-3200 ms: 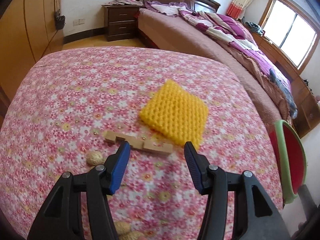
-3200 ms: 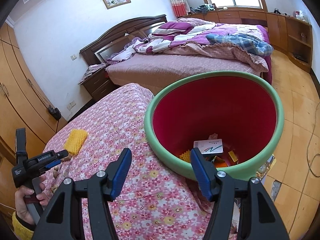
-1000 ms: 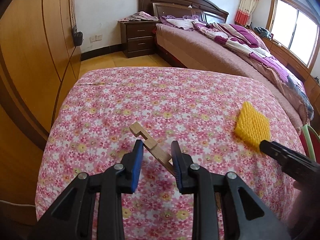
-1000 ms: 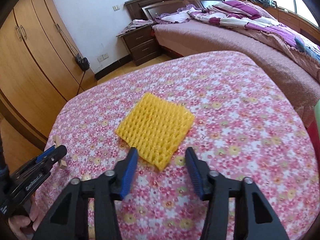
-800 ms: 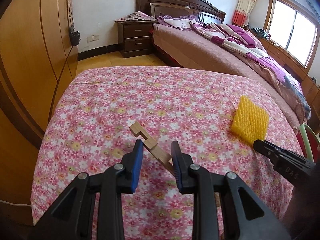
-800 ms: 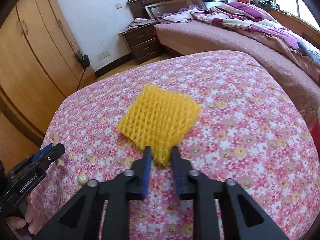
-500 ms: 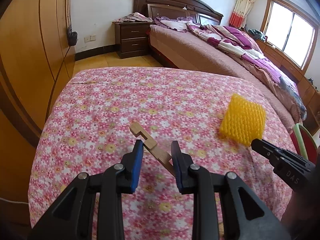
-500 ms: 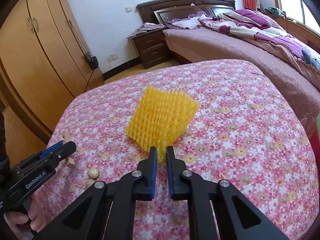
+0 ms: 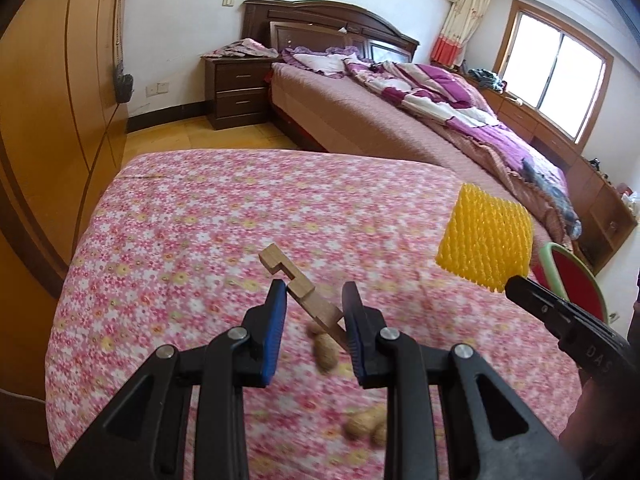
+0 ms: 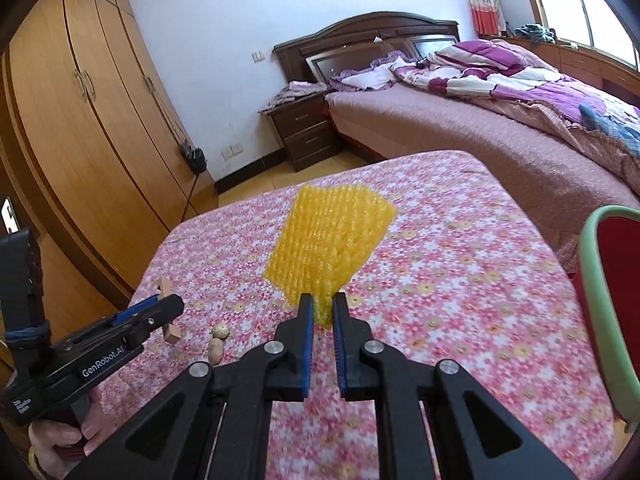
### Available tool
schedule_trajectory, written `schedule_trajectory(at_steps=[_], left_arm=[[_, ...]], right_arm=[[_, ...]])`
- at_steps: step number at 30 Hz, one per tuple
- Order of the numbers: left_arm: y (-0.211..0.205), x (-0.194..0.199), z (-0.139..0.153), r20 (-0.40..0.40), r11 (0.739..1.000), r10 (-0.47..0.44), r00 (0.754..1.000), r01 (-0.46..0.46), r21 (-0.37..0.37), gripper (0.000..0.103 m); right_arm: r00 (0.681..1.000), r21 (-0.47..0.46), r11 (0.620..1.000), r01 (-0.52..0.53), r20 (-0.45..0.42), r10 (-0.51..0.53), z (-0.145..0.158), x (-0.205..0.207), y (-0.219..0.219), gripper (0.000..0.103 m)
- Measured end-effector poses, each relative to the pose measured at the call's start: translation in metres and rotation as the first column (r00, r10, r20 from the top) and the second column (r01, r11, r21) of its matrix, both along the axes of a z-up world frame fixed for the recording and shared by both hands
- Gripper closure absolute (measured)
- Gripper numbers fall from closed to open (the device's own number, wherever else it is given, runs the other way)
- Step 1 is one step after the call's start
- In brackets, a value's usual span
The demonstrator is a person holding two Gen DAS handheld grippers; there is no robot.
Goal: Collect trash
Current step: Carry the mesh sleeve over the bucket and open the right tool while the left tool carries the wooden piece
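My left gripper (image 9: 314, 294) is shut on a notched wooden stick (image 9: 298, 286) and holds it tilted above the flowered table (image 9: 192, 216). It also shows in the right wrist view (image 10: 168, 312), at the left gripper's tip (image 10: 160, 310). My right gripper (image 10: 319, 308) is shut on a corner of a yellow foam net (image 10: 330, 246), lifted upright above the table. The net also shows at the right of the left wrist view (image 9: 486, 240). Peanut shells (image 9: 324, 354) lie on the cloth below the stick, and others (image 9: 366, 424) lie nearer.
A green-rimmed red bin (image 10: 608, 320) stands at the table's right edge, also in the left wrist view (image 9: 570, 276). Two peanuts (image 10: 218, 340) lie near the left gripper. Behind are a bed (image 9: 400, 120), a nightstand (image 9: 236, 92) and wooden wardrobes (image 10: 80, 140).
My right gripper has lifted the yellow net higher off the table and moved right toward the bin. My left gripper has raised the stick, and peanuts now show beneath it.
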State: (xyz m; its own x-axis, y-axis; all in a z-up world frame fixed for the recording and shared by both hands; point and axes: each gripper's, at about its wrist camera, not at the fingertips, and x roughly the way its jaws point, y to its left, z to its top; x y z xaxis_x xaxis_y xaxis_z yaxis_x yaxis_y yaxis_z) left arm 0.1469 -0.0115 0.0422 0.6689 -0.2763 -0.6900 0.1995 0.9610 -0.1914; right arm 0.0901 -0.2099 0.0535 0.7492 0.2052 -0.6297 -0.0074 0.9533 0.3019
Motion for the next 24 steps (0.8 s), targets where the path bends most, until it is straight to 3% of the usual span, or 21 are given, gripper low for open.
schedule_trajectory(at_steps=[12, 24], left_arm=[[-0.042, -0.036, 0.027, 0.037, 0.994, -0.1, 0.994, 0.101, -0.039, 0.074], [-0.095, -0.058, 0.037, 0.013, 0.97, -0.229, 0.973, 0.23, -0.075, 0.075]], right_arm=[[0.993, 0.012, 0.995, 0.101, 0.063, -0.102, 0.024, -0.06, -0.041, 0.092], [0.964, 0.004, 0.967, 0.256, 0.072, -0.256, 0.031, -0.108, -0.1, 0.092]])
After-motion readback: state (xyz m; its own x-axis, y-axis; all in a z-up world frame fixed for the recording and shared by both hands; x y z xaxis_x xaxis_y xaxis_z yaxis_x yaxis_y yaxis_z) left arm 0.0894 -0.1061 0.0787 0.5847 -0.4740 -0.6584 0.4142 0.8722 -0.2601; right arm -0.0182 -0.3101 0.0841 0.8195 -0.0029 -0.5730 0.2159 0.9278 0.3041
